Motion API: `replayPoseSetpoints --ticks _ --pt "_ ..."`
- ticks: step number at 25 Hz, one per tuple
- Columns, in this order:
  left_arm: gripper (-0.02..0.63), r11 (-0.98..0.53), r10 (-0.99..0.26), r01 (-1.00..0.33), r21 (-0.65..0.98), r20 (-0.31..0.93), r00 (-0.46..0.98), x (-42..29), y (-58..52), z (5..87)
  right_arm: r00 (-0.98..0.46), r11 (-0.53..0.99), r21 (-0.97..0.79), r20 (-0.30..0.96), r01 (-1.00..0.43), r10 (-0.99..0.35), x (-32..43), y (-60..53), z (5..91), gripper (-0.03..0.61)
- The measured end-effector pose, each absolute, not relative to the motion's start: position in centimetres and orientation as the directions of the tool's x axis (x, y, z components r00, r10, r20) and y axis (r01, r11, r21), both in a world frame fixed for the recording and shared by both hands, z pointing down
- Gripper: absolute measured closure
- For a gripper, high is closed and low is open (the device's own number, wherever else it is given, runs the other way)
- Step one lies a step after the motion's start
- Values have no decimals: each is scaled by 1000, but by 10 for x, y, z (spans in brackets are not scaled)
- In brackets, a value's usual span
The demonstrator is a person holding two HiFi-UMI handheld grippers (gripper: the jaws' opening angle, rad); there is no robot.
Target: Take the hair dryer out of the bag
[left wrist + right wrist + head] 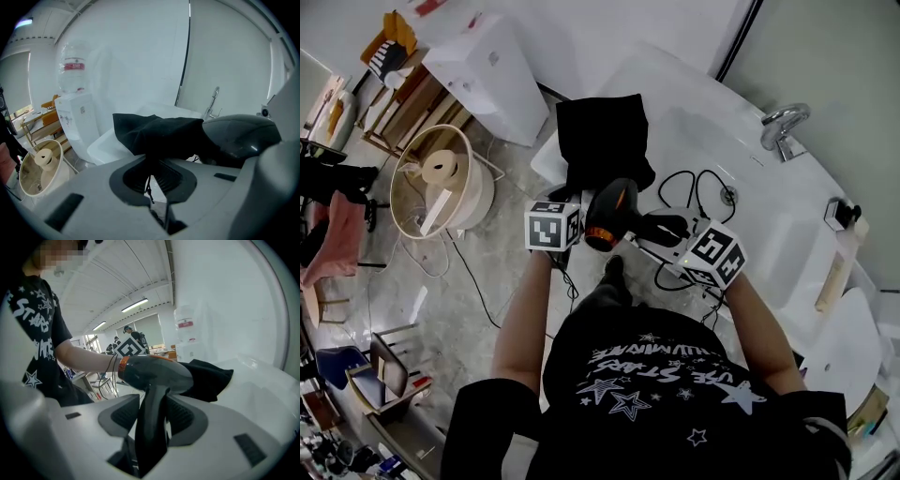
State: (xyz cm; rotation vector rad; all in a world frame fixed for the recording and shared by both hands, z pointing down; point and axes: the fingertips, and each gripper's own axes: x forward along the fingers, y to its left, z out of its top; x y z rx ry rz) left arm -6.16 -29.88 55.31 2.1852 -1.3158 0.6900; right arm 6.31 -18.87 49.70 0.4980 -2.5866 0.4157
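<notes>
Right tongs [152, 417] are clamped on the hair dryer [157, 376] by its handle – pads on both sides, handle upright between them. Left tongs [151, 180] are pinched together on the near edge of the bag [159, 133], with a thin black drawstring hanging in the slit between the pads.

Dryer look: dark grey, glossy barrel with an orange ring round the rear end and a black handle. In the head view it is held in the air between the two marker cubes, in front of the person's chest, above the rim of the bathtub [787, 234]. The ringed end faces the person and the front end points at the bag. The front end meets the bag's edge – can't tell whether the tip is inside the cloth.

The bag is black soft cloth, crumpled, and spreads away from the left tongs over the tub's rim.

A black cord [703, 192] lies looped on the tub just beyond the right tongs. A chrome tap [783, 127] stands on the far rim.
</notes>
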Motion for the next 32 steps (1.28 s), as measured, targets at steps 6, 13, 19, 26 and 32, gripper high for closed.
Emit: replayPoseSetpoints --ticks 6,13,19,26,32 --pt "587 -390 -649 -906 165 648 397 -58 -286 554 -840 888 -219 474 -404 -265 73 -155 490 396" --pt "588 -369 -657 -922 119 668 350 -52 -281 555 -866 896 -234 433 -378 -252 81 -127 480 396" --pt "586 -322 -686 -946 43 678 264 -56 -276 555 -889 903 -249 391 -350 -237 82 -99 467 396" --pt "562 -315 -697 -949 -5 679 228 -46 -269 564 -898 900 -250 357 -358 -258 98 -73 453 396" --pt "422 -315 -714 -948 -43 669 206 -39 -253 562 -885 870 -268 344 -413 -314 118 -67 452 396"
